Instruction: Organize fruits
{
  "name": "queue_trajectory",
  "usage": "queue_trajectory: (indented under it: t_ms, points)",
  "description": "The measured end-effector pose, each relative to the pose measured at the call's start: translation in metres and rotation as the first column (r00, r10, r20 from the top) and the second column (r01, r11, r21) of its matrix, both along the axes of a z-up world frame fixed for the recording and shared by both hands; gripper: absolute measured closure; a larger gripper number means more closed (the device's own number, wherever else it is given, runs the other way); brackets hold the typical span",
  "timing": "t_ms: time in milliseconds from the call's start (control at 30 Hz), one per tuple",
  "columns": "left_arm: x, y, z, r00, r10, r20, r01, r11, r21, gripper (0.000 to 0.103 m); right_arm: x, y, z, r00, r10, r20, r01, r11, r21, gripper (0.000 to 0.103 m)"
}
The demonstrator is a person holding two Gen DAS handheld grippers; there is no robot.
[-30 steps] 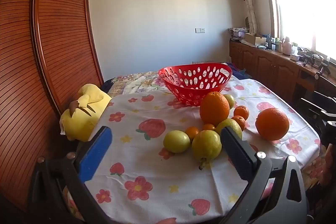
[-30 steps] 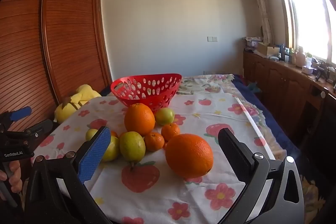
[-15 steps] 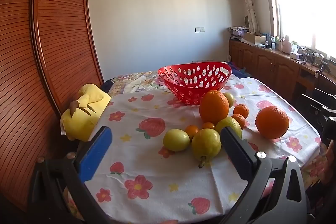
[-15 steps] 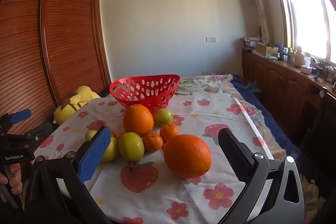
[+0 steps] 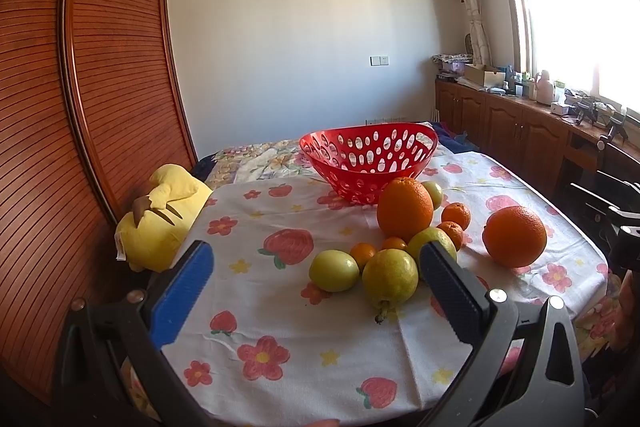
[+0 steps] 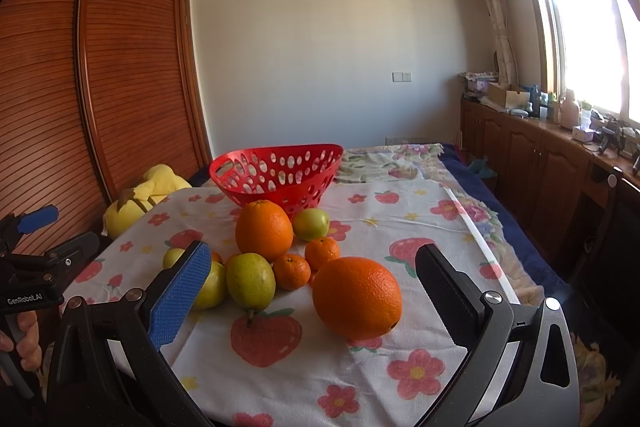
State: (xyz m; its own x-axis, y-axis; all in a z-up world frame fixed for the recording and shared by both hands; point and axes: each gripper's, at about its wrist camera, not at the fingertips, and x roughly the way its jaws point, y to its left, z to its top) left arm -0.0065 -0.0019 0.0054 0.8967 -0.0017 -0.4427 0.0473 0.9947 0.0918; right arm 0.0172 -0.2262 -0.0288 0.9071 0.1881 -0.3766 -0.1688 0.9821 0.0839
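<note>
Both claws, left (image 5: 316, 267) and right (image 6: 312, 277), gaping, empty, barely nearer; fruits loose, red basket (image 6: 276, 173) unfilled, sorting unstarted.

Both wrist views look level across the tablecloth (image 5: 260, 307) from its near edge, toward the far wall. The left view sits further left. Both share the fruit pile and red basket (image 5: 368, 163).

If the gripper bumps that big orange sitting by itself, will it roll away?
Probably. The big orange is round and rests free on the cloth, touching no other fruit. The soft cloth may slow it. Its thick, dimpled peel should grip well between the right gripper pads.
</note>
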Motion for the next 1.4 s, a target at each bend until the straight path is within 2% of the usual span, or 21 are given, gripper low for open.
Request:
queue_trajectory:
  t_ms: [1400]
  points:
    - [-0.011,-0.007,0.012,0.999,-0.013,0.032,0.013,1.000,0.008,0.000,-0.002,0.000,0.005,1.000,0.000,0.008,0.000,1.000,-0.001,0.000]
